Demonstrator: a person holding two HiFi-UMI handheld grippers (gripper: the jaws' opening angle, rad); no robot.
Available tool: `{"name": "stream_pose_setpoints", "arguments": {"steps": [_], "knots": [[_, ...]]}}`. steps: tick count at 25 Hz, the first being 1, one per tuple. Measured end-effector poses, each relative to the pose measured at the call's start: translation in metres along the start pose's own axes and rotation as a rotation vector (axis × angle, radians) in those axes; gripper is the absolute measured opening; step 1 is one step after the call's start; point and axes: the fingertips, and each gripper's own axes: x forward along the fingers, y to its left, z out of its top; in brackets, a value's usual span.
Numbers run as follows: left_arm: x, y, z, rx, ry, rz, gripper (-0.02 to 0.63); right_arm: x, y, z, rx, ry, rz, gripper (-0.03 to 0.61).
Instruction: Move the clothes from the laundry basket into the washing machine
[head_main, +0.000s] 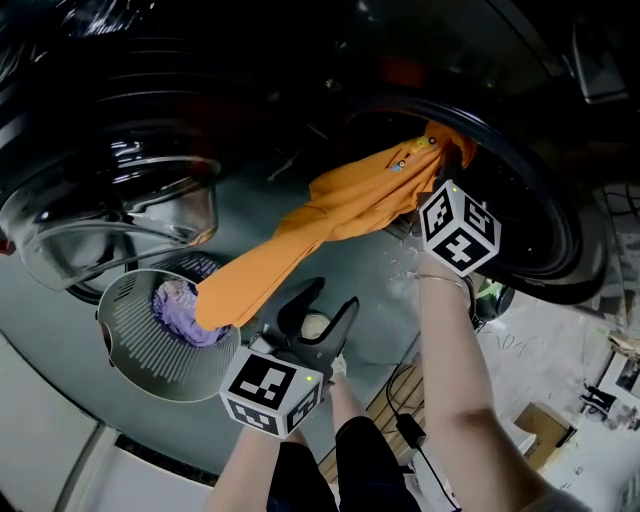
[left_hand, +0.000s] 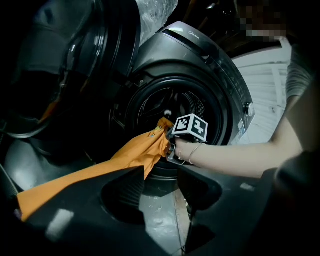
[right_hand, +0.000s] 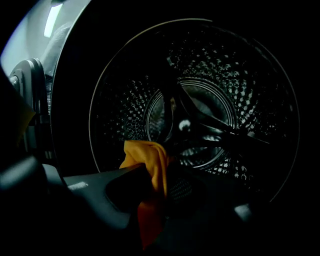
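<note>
An orange garment (head_main: 330, 215) is seen stretched from the laundry basket (head_main: 150, 370), at 8 o'clock of the head view, up to the mouth of the washing machine (head_main: 540, 230) at 2 o'clock. Its upper end is pinched between the fingers of the right gripper (right_hand: 152, 180), which is pointed into the drum (right_hand: 200, 100). Its lower end lies against a purple garment (head_main: 178, 305) in the basket. The fingers of the left gripper (head_main: 330, 300) are spread with nothing between them, and the gripper is held low at 6 o'clock, just beside the cloth's lower run. The cloth is judged light, soft and limp, and likely to trail and catch on the door rim. A second hold is best taken near the trailing end, where the fabric can be bunched and the whole length fed in.
</note>
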Motion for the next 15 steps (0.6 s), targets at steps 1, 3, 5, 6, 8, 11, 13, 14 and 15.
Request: {"name": "stream_pose_setpoints", "arguments": {"steps": [1, 3, 5, 6, 8, 11, 13, 14, 15], "knots": [[-0.002, 0.001, -0.002, -0.006, 0.002, 0.001, 0.206, 0.001, -0.001, 0.004, 0.006, -0.009, -0.008, 0.1], [-0.004, 0.001, -0.007, -0.015, 0.005, -0.001, 0.206, 0.003, -0.004, 0.013, 0.017, -0.034, -0.025, 0.1], [-0.005, 0.001, -0.01, -0.019, 0.007, -0.005, 0.206, 0.007, -0.008, 0.021, 0.032, -0.055, -0.043, 0.1], [-0.006, 0.001, -0.011, -0.019, 0.008, -0.006, 0.206, 0.012, -0.011, 0.02, 0.043, -0.051, -0.052, 0.1], [-0.005, 0.002, -0.015, -0.02, 0.011, -0.006, 0.206, 0.021, -0.015, 0.007, 0.058, -0.002, -0.063, 0.101], [-0.004, 0.007, -0.015, -0.026, 0.003, 0.003, 0.206, 0.029, -0.012, -0.02, 0.025, 0.099, -0.053, 0.106], [-0.003, 0.009, -0.013, -0.026, -0.003, 0.009, 0.206, 0.033, -0.009, -0.034, 0.024, 0.153, -0.035, 0.122], [-0.002, 0.01, -0.012, -0.025, -0.005, 0.011, 0.206, 0.034, -0.009, -0.04, 0.047, 0.179, -0.025, 0.146], [-0.002, 0.01, -0.012, -0.023, -0.005, 0.013, 0.206, 0.035, -0.008, -0.045, 0.081, 0.203, -0.014, 0.188]]}}
